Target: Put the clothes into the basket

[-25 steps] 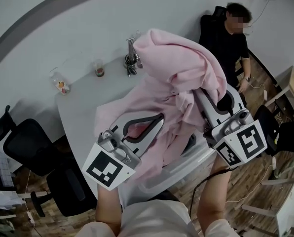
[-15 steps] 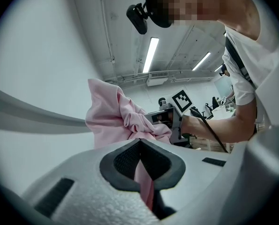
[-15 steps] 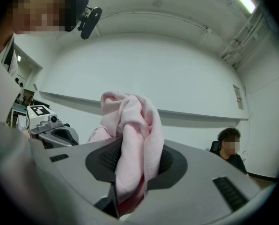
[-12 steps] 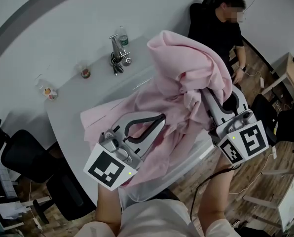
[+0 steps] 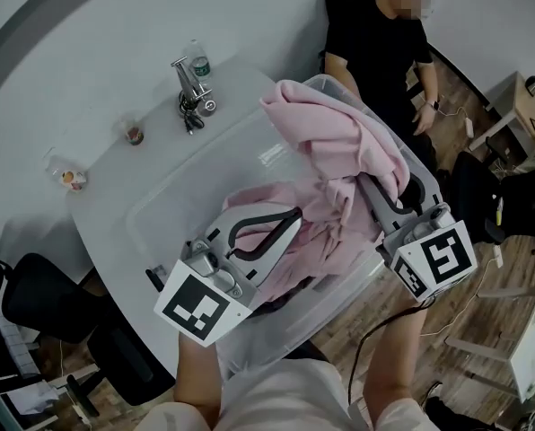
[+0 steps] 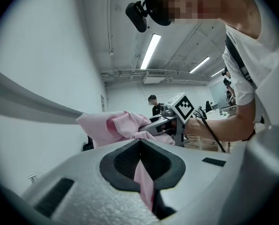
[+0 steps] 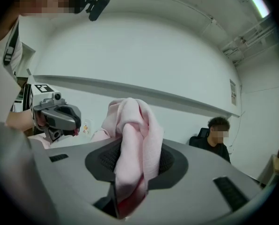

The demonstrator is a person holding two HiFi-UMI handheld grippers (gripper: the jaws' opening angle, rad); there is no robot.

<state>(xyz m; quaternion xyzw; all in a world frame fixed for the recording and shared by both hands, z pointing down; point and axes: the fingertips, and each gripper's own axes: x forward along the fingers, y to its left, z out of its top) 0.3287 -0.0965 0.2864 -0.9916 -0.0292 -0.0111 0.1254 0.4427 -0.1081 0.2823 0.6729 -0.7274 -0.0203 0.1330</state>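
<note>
A pink cloth [image 5: 339,142] is bunched up right of centre in the head view, carried between two tools over a clear basket [image 5: 209,173] that stands on a white bench [image 5: 106,214]; the mound of cloth rises above the basket's upper right rim, while its lower folds hang down inside the walls, and whether they touch the bottom cannot be told. The left tool [image 5: 290,218] lies low of centre, pointing up and right across the basket; in the left gripper view its jaws are clenched on a thin fold of the cloth, which runs as a narrow pink strip between the dark pads, with the rest of the cloth spreading beyond the tips. The right tool [image 5: 368,187] lies at the lower right, pointing up and left, its tips buried under the cloth; in the right gripper view its jaws are grasping a thick wad that bulges up over the pads and droops down between them. Each tool shows in the other's view, with the cloth between them. On the bench past the basket, toward the upper left of the head view, stand a bottle [image 5: 198,61] and a small cup [image 5: 135,133], both well apart from the basket; a person [image 5: 375,43] in black sits at the top right, and a dark chair [image 5: 34,294] stands at the lower left.
</note>
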